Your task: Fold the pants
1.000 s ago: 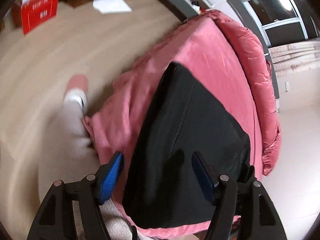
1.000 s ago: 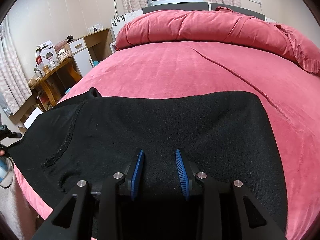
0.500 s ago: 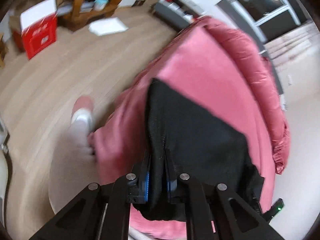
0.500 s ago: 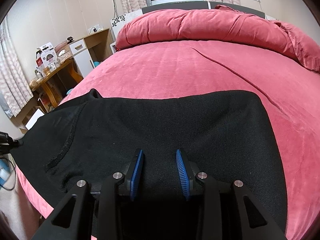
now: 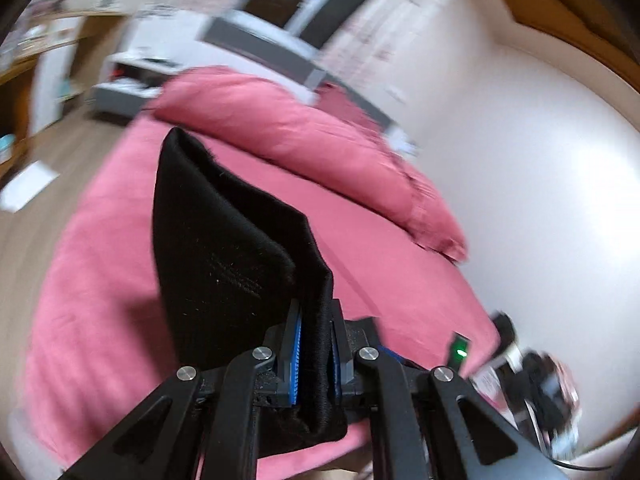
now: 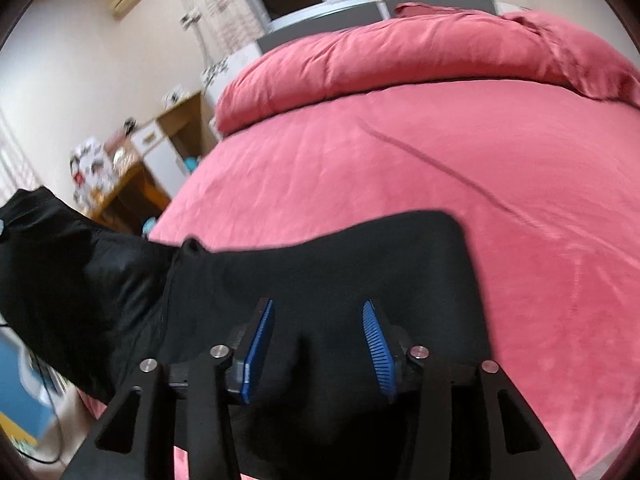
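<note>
The black pants (image 5: 224,264) lie on a pink bed (image 5: 100,264). My left gripper (image 5: 314,332) is shut on a folded edge of the pants and holds it lifted above the bed. In the right wrist view the pants (image 6: 328,264) spread across the near part of the bed (image 6: 440,160), with the left end raised at the far left. My right gripper (image 6: 318,332) is open, its blue pads just above the flat black fabric.
A rolled pink duvet (image 6: 400,52) lies along the head of the bed. A wooden desk with boxes (image 6: 120,168) stands left of the bed. The right gripper shows at the lower right in the left wrist view (image 5: 532,376). A white wall (image 5: 540,168) is to the right.
My left gripper closed on the pants' edge and lifted it, swinging over toward the bed. My right gripper opened wider and stayed over the fabric.
</note>
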Available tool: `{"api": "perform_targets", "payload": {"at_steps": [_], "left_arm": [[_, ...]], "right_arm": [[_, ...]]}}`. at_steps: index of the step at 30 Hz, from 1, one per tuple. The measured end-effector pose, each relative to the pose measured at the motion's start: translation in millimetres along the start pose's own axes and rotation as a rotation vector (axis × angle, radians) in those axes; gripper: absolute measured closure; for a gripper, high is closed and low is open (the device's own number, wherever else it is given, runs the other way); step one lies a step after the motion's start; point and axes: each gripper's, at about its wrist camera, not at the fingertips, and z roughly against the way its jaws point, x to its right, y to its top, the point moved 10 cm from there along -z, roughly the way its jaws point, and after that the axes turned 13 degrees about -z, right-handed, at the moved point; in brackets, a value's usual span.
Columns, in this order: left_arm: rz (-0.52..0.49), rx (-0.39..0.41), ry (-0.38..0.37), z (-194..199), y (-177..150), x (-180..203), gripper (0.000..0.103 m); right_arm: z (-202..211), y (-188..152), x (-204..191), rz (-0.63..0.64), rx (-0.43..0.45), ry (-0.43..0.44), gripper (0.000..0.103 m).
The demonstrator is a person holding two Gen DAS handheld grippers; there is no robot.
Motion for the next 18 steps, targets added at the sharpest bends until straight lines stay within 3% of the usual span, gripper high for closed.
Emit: {"api": "perform_targets", "payload": {"at_steps": [4,8,12,18], "left_arm": [[-0.106,-0.064,-0.118,-55.5,3.2,68.8,0.093],[-0.176,-0.163,-0.194,-116.5,-17.3,120.1,0.093],[-0.235,-0.269,-0.227,-178.4,-50.7,154.2,0.093],[-0.33,-0.389,-0.204,-252.2,-103.9,174.5,0.095]], "right_arm": [[27.2,24.9,35.6,-0.119,0.074,-0.01,0.055],[49.1,44.2,71.0,-0.204,0.145,-0.049,0.054],[68.3,54.2,102.7,-0.298,0.195,-0.069,0.054],[82.3,50.0,122.3,-0.357,0.213,-0.07,0.054]]}}
